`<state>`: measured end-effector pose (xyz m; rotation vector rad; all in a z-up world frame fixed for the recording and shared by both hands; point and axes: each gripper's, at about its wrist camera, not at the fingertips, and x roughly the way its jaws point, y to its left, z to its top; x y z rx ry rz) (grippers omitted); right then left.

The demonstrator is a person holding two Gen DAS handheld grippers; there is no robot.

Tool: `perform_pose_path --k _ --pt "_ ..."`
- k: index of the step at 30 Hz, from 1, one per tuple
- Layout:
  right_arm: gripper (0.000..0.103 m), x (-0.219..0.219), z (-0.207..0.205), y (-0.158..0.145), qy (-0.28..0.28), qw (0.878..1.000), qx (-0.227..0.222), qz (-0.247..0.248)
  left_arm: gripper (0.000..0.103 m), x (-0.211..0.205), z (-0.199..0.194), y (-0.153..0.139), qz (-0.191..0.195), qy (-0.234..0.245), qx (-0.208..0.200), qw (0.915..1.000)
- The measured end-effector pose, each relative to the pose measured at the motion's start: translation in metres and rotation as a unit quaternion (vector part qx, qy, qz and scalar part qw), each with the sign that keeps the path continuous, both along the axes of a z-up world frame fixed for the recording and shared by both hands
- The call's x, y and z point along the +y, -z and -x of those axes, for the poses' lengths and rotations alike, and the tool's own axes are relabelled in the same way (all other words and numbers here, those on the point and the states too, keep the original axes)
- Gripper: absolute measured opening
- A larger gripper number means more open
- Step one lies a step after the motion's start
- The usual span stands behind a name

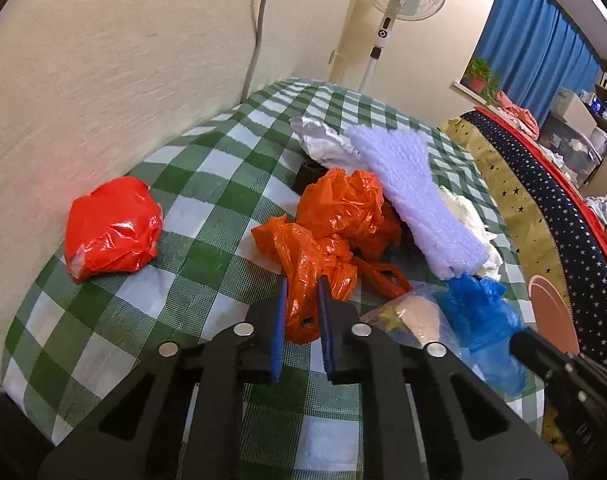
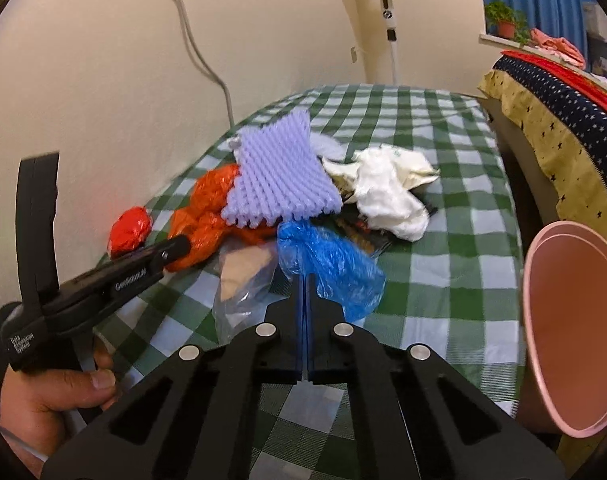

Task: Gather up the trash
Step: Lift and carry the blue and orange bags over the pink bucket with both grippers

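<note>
Trash heaped on table with green-and-white checked cloth (image 2: 443, 216):
- Crumpled orange plastic bag (image 1: 327, 236), centre of heap; clamped at its near end between narrow blue pads of left claw (image 1: 301, 286).
- Crumpled blue plastic bag (image 2: 327, 256), near edge of heap; edge pinched in right claw (image 2: 305, 280), jaws pressed nearly together.
- Lilac ribbed foam netting sheet (image 2: 279, 176), atop heap.
- White crumpled paper wad (image 2: 387, 192), right of foam.
- Clear plastic bag with beige contents (image 2: 243, 276), between orange and blue bags.
- Red shiny plastic bundle (image 1: 111, 228), apart, near wall.
- Pink round plastic bin (image 2: 575, 328), at table's right edge.
</note>
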<state>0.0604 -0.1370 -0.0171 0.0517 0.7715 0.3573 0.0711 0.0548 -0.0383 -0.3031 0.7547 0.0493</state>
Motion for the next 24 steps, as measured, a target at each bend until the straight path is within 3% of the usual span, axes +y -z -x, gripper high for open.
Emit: perform_pose_path --k 8,24 --pt "0.001 -0.012 0.013 -0.032 0.018 0.999 -0.041 -0.003 0.007 -0.004 0.023 -0.027 -0.042 -0.001 -0.048 0.9980" --pt "0.001 -0.063 0.050 -0.075 0.086 0.992 -0.091 -0.007 0.006 -0.012 0.060 -0.068 -0.081 0.012 -0.109 0.9907"
